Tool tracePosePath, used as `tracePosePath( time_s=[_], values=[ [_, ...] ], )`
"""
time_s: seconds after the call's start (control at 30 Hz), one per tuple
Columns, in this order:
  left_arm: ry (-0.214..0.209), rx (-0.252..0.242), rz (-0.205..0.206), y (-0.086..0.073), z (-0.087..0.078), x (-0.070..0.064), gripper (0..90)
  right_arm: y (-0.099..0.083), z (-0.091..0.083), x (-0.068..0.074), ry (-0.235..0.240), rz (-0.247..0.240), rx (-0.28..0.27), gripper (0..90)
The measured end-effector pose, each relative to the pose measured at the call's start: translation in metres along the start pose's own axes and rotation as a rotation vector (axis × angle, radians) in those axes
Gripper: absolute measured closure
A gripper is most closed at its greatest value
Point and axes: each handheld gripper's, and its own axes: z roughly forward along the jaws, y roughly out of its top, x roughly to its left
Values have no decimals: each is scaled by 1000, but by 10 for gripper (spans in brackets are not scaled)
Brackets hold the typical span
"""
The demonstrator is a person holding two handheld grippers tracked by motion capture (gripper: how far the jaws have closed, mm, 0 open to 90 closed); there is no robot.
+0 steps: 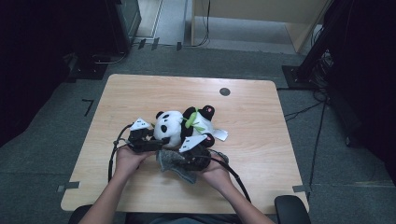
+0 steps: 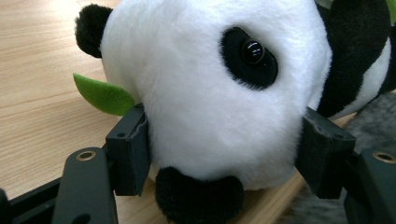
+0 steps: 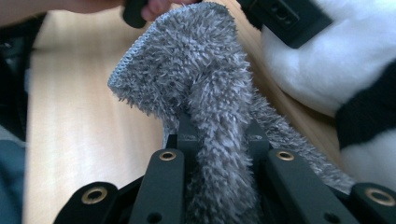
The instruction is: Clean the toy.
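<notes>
1. Left black two-jaw gripper (image 1: 156, 140) sits at the near-left of the light wooden table (image 1: 140, 93), jaws spread wide around the head of the black-and-white plush panda toy (image 2: 210, 93); both pads press the white fur at left and right, so it grips the head.
2. Panda lies near the table's middle, head toward the left gripper, just ahead of both hands.
3. In the left gripper view the panda's eye patch faces up-right, black ear at top left, black snout low between the jaws.
4. Small green felt leaf (image 2: 103, 95) sticks out just beside the left jaw, over the wood.
5. Right black two-jaw gripper (image 1: 198, 156) sits right of the left one, near the table's front edge, jaws clamped on a fuzzy grey microfibre cloth (image 3: 205, 93).
6. Cloth rises between the right jaws and flops forward; its lower part rests on the table, touching the panda's underside.
7. Panda body lies to the right of the cloth in the right gripper view, just beside it.
8. Left hand (image 1: 128, 158) and right hand (image 1: 217, 173) hold the gripper handles.
</notes>
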Motion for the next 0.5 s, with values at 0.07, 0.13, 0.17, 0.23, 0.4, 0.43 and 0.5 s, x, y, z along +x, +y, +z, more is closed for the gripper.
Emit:
tracePosePath(
  time_s=[0.07,0.13,0.17,0.23,0.4,0.43,0.5],
  values=[
    [2,3,0,0,0,-1,294,6,12,-2,-4,10,-9,764],
    [6,8,7,0,0,-1,295,9,18,-4,-50,0,-16,764],
    [6,8,7,0,0,-1,294,9,18,-4,-50,0,-16,764],
    [11,10,9,-1,0,-1,295,10,23,-10,-118,10,-27,765],
    [9,12,8,-1,0,0,294,1,20,-11,-173,33,-53,765],
    [9,12,8,-1,0,0,294,1,20,-11,-173,33,-53,765],
    [8,12,11,-1,0,0,294,-6,15,-9,-206,47,-77,765]
  ],
)
